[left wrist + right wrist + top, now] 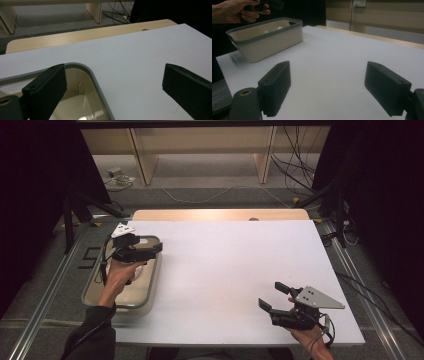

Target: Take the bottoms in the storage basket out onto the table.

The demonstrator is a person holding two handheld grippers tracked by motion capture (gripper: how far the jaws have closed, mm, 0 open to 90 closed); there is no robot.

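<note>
— Where's the beige bin [145, 295]?
— At the white table's [225, 270] left edge, the left gripper [152, 249] above it, jaws spread, empty.
— The right gripper [274, 296]?
— Near corner, jaws apart, holding nothing

A white counter [225, 270] fills the centre. At 9 o'clock, a beige bin [142, 306] with a grey rim sits at the counter's left edge; the left gripper [150, 251] hovers over it, held by the left hand [119, 276]. At 5 o'clock, the right gripper [272, 296] has its jaws spread apart above bare counter.
</note>
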